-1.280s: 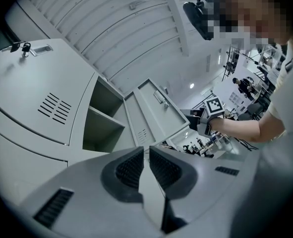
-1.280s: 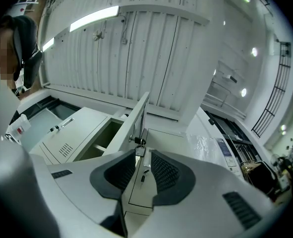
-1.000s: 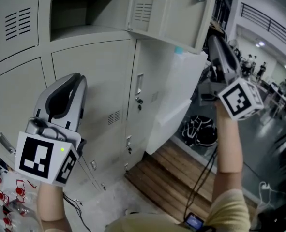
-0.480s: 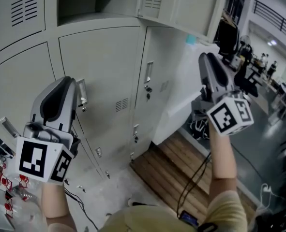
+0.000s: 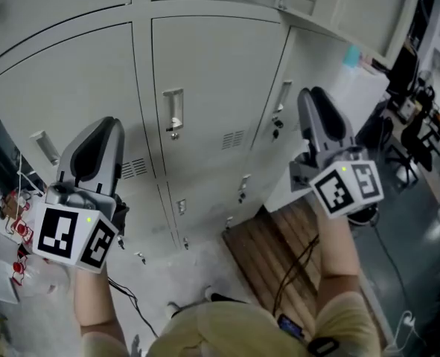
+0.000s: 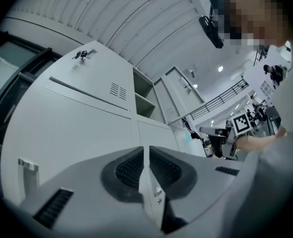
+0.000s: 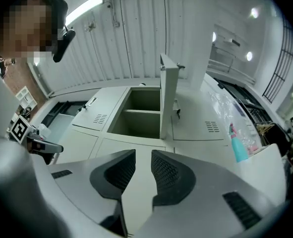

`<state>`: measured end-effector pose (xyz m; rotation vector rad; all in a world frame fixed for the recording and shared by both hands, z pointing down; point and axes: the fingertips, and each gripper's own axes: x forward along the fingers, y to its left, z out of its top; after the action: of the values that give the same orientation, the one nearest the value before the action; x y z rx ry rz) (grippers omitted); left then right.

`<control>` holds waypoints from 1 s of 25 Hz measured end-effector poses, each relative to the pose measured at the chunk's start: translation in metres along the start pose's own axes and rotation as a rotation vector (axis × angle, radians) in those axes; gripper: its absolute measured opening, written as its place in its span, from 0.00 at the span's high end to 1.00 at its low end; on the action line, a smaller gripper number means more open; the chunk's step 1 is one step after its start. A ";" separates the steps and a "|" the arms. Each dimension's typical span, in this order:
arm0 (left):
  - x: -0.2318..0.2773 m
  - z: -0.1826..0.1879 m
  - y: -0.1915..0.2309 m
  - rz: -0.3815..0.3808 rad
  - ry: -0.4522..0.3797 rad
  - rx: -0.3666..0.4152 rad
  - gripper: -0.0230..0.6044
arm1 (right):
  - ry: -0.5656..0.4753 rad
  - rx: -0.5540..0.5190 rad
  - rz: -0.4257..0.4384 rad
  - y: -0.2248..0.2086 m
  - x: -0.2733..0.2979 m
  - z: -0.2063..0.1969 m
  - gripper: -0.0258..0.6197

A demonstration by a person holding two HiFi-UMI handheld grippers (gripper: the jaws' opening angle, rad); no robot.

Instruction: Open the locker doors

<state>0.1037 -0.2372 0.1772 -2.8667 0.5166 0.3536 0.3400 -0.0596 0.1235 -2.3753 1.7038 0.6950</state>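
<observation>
Locker doors of pale grey sheet metal (image 5: 212, 65) fill my head view from 9 to 1 o'clock. The shut one I am squared up to lies at 12, between my two tongs. My left tongs (image 5: 108, 125) hang at 8 o'clock with the pads pressed together and nothing in them. My right tongs (image 5: 313, 95) sit at 3 o'clock, parted only narrowly, also empty and touching no door.

To do this step well, I reckon I should go for the upright metal pull handle (image 5: 173, 112) near the left edge of that middle door. The right tongs probably want to widen before they slide over the handle's lip, and the left ones would have to open first. With the handle on the left edge, the hinge is most likely on the right. So the pull should follow an arc outward and round toward 3 o'clock, not straight back, or the pads could slip off the thin lip. I would grip square to the handle and keep my other arm clear of the swing.

I count two tongs. Three shut doors with pull handles make up the row before me, with a second handle (image 5: 45, 147) at 9 o'clock and a third handle (image 5: 283, 97) at 1 o'clock. One open door (image 5: 346, 6) stands swung out overhead at 1 o'clock, and one teal bottle (image 5: 351, 56) sits just below it.
</observation>
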 end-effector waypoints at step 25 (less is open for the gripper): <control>-0.194 -0.050 0.120 0.537 0.146 -0.017 0.93 | 0.070 0.303 0.617 0.294 0.074 -0.104 0.81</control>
<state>-0.1066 -0.2978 0.2580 -2.7382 1.3192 0.2263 0.1173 -0.2648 0.2271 -1.6889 2.3976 0.3768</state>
